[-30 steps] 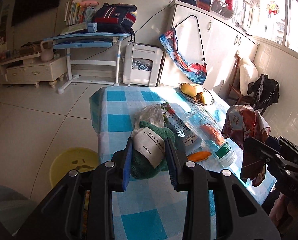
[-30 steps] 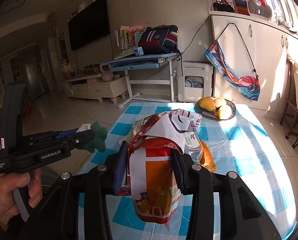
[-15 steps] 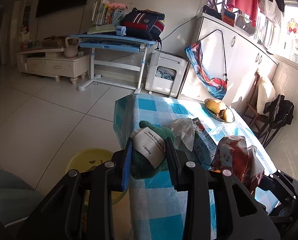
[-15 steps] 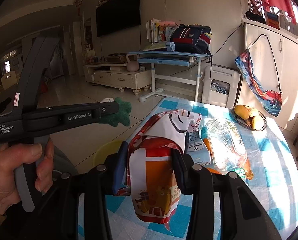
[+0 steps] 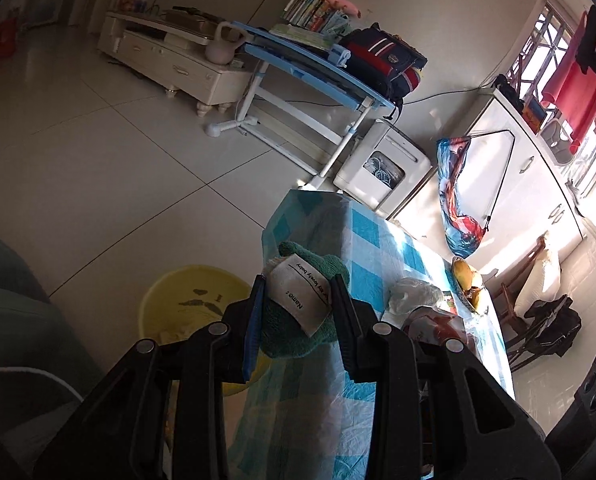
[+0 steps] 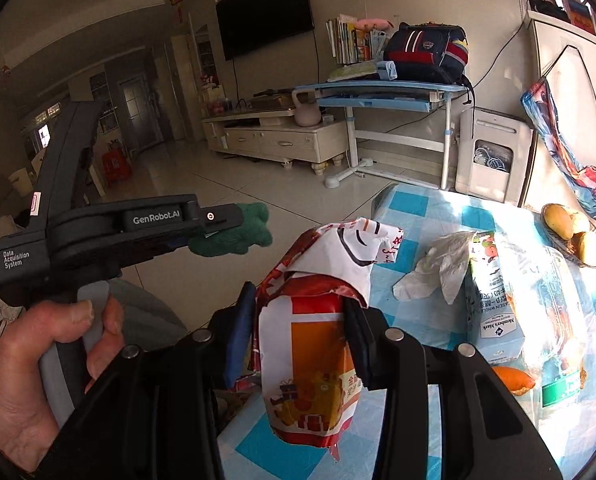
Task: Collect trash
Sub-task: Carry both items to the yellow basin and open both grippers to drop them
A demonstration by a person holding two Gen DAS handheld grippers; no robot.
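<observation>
On our left, past the tabletop (image 5: 362, 240) edge with its blue-checked cloth, a yellow bin (image 5: 178, 300) stands on the tiled floor. Our left gripper (image 5: 298, 312) has its jaws clamped on a green plush rag (image 5: 294, 340) whose white tag reads "Name:" and "my lovely baby"; it hangs over the tabletop's edge, just beside the bin. Our right gripper (image 6: 298, 332) has its jaws pressed on one red, white and orange snack bag (image 6: 318, 340), lifted above the near tabletop. We count four more loose pieces on the cloth: one crumpled clear plastic wrap (image 6: 438, 264), one carton (image 6: 494, 308) marked "Member's Mark", one clear bottle (image 6: 558, 320) lying flat, one orange peel (image 6: 512, 380). One fruit bowl (image 6: 574, 232) sits at the far edge. The left tool's side reads "GenRobot.AI" and "Data Acquisition System".
</observation>
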